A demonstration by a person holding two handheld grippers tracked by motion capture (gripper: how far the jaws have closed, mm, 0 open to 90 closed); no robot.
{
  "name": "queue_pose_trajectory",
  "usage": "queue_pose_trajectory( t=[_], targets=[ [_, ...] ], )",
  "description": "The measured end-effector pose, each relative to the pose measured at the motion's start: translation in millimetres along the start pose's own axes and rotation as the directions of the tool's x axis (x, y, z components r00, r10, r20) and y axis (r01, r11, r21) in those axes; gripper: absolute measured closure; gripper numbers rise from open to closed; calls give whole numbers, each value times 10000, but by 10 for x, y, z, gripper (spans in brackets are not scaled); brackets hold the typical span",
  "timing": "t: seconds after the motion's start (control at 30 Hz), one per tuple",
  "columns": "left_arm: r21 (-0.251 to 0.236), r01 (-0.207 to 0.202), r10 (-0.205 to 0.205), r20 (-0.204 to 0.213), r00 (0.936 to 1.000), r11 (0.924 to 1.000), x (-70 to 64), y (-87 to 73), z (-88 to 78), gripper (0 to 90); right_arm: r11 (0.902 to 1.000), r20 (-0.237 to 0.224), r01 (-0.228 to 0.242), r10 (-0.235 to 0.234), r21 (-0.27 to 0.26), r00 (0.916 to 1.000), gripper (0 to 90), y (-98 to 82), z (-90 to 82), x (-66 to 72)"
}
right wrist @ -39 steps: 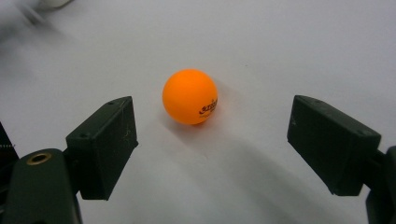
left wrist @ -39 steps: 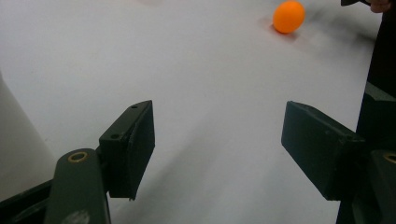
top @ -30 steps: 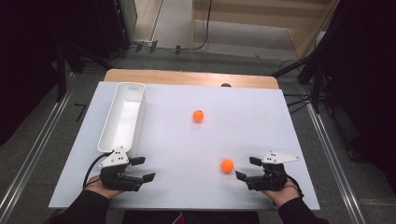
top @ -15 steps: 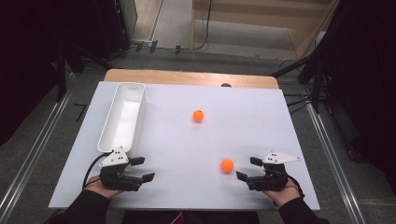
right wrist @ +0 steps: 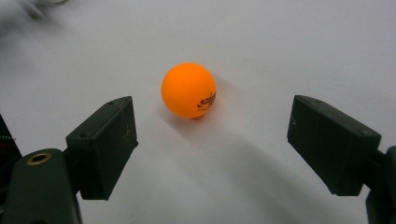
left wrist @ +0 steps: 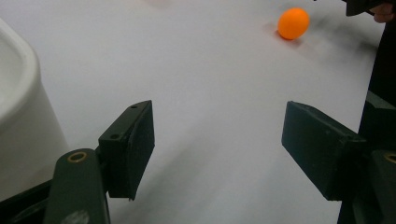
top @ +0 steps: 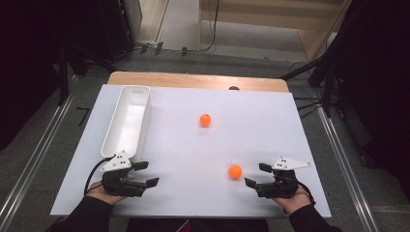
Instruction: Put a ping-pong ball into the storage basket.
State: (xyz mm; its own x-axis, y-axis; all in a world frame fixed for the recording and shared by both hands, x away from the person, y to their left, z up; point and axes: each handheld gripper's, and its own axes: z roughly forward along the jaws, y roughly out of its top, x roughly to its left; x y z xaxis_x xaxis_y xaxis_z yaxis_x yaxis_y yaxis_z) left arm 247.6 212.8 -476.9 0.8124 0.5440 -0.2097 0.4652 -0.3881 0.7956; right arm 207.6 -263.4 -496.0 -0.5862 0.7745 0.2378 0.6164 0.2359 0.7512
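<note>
two orange balls lie on the white table (top: 290, 145), and both claws rest near its close edge, each in a person's hand. the right gripper (top: 255, 175) has its jaws spread wide and grips nothing; the near ball (top: 235, 171) sits just ahead of its open jaws, apart from both pads. in the right gripper view that near ball (right wrist: 188, 90) lies ahead of the gap between the two black jaws, a little toward the left one, touching neither, with small dark print on its side. the far ball (top: 205, 120) is well beyond this claw, farther out on the table toward the middle.

the left gripper (top: 146, 174) is also wide open and empty, its jaws pointing across the table toward the right gripper. the white tray (top: 126, 121), long and narrow, stands just beside this claw, on its outer side and running away from it toward the far edge. in the left gripper view the tray's rounded corner (left wrist: 18, 93) is close by the left jaw, and the near ball (left wrist: 293, 23) shows far ahead of the jaws, near the right gripper's hand (left wrist: 380, 11).
</note>
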Motion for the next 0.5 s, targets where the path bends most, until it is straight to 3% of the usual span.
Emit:
queue_pose_trajectory(
  t=[0.27,0.5],
  targets=[
    [-100,149,-148,159,9998,9998,-4,36,-17,258,10000,-112,-79,79,17,9999,144,-15,0,-21],
    [9,-96,96,128,9999,10000,-33,61,-34,259,9999,-175,-131,129,-71,9998,144,-11,2,-34]
  ],
)
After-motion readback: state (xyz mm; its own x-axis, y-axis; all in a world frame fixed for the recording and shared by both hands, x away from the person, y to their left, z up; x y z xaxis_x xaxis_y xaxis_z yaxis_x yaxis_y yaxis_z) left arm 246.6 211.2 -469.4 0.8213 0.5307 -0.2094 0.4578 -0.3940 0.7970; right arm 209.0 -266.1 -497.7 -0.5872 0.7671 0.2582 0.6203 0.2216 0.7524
